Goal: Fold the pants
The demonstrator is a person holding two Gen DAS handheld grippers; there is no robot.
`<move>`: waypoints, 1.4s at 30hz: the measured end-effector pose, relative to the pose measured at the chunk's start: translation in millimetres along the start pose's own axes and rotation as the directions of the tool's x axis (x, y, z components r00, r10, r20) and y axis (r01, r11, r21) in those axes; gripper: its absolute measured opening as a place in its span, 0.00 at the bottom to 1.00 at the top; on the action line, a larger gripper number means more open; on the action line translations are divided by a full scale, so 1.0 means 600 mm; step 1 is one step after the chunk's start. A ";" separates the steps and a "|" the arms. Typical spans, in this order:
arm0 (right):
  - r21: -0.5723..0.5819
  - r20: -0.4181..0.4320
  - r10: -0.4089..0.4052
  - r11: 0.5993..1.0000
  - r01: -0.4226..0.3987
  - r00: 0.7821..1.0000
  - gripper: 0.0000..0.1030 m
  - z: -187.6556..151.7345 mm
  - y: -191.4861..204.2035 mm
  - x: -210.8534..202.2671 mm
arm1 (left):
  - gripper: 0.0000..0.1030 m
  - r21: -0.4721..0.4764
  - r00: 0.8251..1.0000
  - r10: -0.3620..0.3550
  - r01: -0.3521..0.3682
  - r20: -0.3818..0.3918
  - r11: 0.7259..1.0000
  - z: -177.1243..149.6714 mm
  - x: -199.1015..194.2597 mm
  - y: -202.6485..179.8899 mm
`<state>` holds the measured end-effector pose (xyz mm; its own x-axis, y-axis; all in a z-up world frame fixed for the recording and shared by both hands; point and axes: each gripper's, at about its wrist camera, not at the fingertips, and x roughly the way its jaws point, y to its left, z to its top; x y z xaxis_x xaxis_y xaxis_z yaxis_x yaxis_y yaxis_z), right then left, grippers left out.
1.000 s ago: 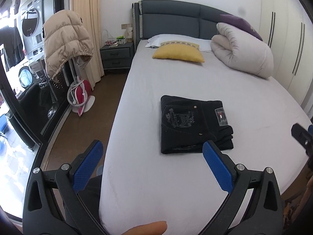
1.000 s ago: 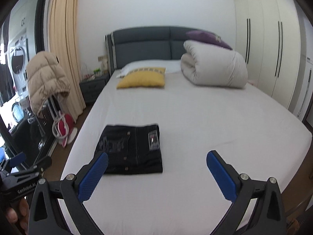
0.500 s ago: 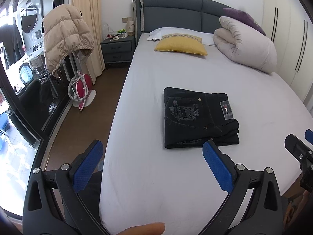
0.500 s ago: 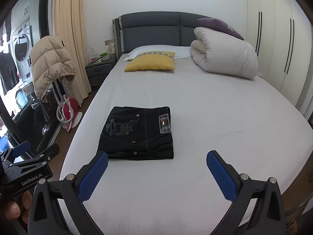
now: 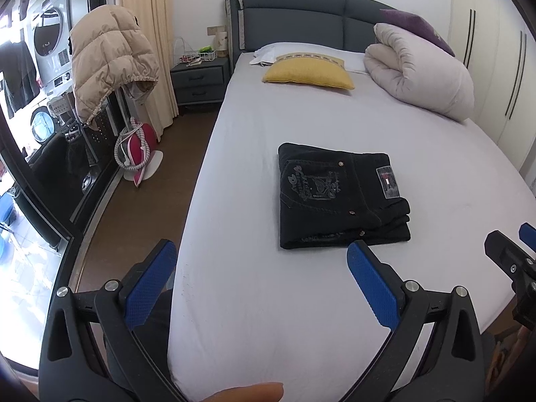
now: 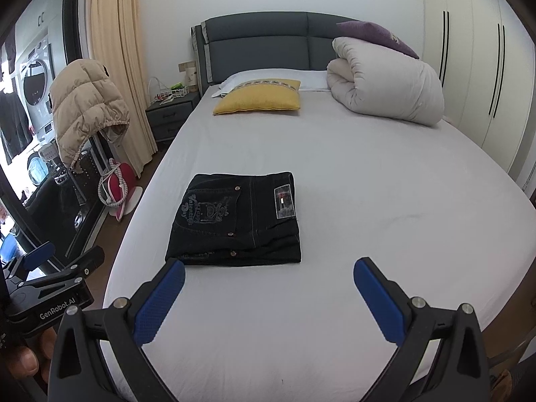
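Black pants [image 6: 236, 221] lie as a compact folded stack mid-bed, well short of the yellow pillow [image 6: 259, 99] (fold looks done). Left gripper [image 5: 258, 269] and right gripper [image 6: 268, 286] both spread wide, empty, just short of the pants, likely finished.

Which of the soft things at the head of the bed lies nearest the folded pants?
The yellow cushion. It lies flat in front of the white pillow, on the pants' side, while the rolled duvet and purple cushion sit further right.
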<state>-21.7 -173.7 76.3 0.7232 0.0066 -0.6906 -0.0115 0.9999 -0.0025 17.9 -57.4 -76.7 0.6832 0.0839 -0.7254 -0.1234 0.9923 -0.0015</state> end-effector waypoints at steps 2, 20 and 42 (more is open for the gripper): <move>0.000 -0.001 -0.001 1.000 0.001 1.000 1.00 -0.001 0.001 0.000 | 1.00 0.002 1.000 -0.002 0.002 -0.001 1.000 -0.001 0.001 -0.001; 0.005 -0.013 -0.003 1.000 0.003 1.000 1.00 -0.013 -0.001 0.006 | 1.00 0.009 1.000 -0.024 0.024 -0.019 1.000 -0.004 0.009 -0.005; 0.013 -0.034 -0.003 1.000 0.003 0.999 1.00 -0.022 -0.007 0.012 | 1.00 0.012 0.998 -0.043 0.043 -0.038 0.999 -0.006 0.013 -0.007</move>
<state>-25.6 -178.2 61.5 0.6996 0.0038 -0.7146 -0.0007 1.0000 0.0046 21.2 -61.2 -85.0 0.6601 0.0379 -0.7502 -0.0853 0.9961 -0.0246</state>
